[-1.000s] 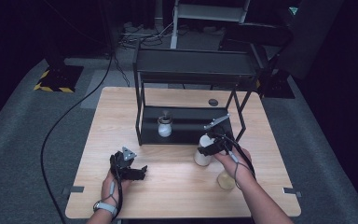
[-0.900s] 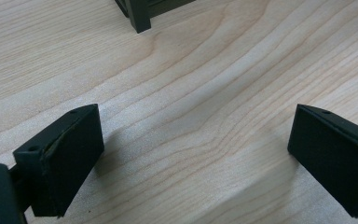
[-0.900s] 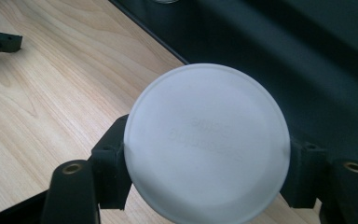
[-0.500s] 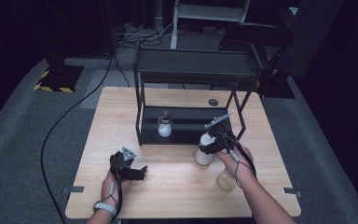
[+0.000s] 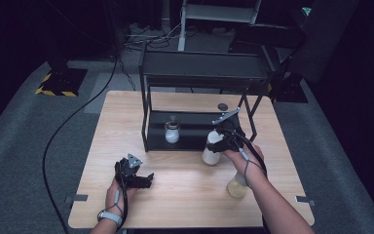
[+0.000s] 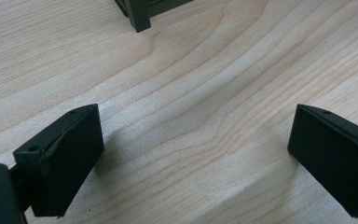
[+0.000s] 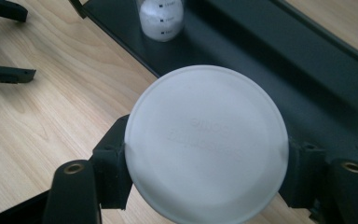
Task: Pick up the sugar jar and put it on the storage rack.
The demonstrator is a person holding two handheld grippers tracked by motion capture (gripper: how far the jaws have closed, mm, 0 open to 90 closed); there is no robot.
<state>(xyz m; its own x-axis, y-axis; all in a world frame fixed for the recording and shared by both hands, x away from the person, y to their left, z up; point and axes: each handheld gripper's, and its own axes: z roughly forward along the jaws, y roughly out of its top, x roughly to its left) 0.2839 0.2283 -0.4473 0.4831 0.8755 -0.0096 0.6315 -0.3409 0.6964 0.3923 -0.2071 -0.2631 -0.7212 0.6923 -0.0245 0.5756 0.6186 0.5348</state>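
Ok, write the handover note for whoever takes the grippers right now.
Right gripper: shut on the white bottle, held by its cap in front of the black rack.
Left gripper: open, empty, low over the table.
Done: one small bottle stands on the rack's lower shelf.
Left: probably shelving the held bottle; a yellowish bottle waits on the table near the right forearm.

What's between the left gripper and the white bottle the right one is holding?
Bare tabletop. In the high view nothing lies between the left gripper and the white bottle in the right gripper; the rack stands behind that stretch.
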